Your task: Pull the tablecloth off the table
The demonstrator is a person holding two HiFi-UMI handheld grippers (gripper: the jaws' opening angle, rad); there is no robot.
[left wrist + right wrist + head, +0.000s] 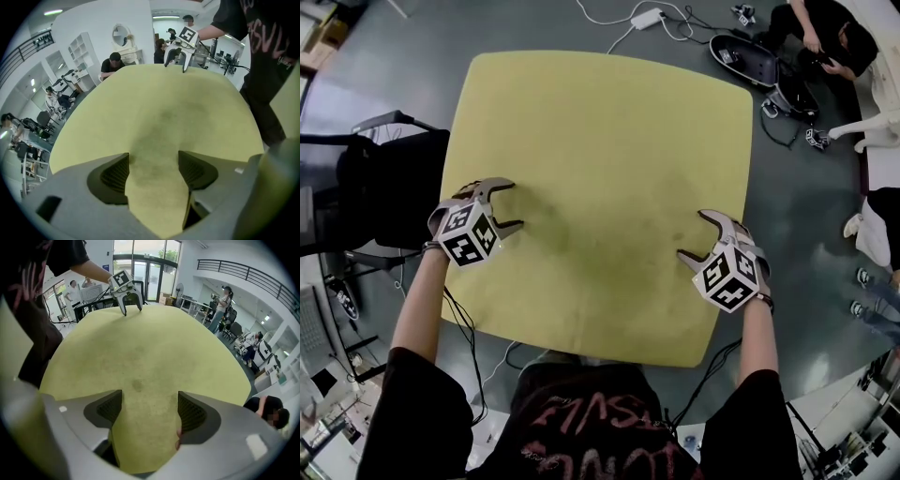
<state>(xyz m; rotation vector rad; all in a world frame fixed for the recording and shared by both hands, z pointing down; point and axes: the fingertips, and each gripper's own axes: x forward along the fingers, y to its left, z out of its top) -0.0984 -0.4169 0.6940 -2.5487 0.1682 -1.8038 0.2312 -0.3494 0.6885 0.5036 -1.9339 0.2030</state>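
Observation:
A yellow tablecloth (609, 169) covers the whole square table and lies flat, with a darker smudge near its middle. My left gripper (514, 204) stands open over the cloth's near left part, pointing steeply down. My right gripper (692, 234) stands open over the near right part. In the left gripper view the pads (115, 173) frame only bare cloth (159, 103), and the right gripper (174, 65) shows at the far side. The right gripper view shows the same: spread pads (191, 412), cloth (140, 348) between them, the left gripper (132, 310) opposite. Neither gripper pinches any fabric.
A black chair (366, 187) stands against the table's left side. People sit on the grey floor at the top right (825, 37) beside a black case (750, 58), and cables with a white power strip (647, 17) lie there. Another person stands at the right edge (874, 234).

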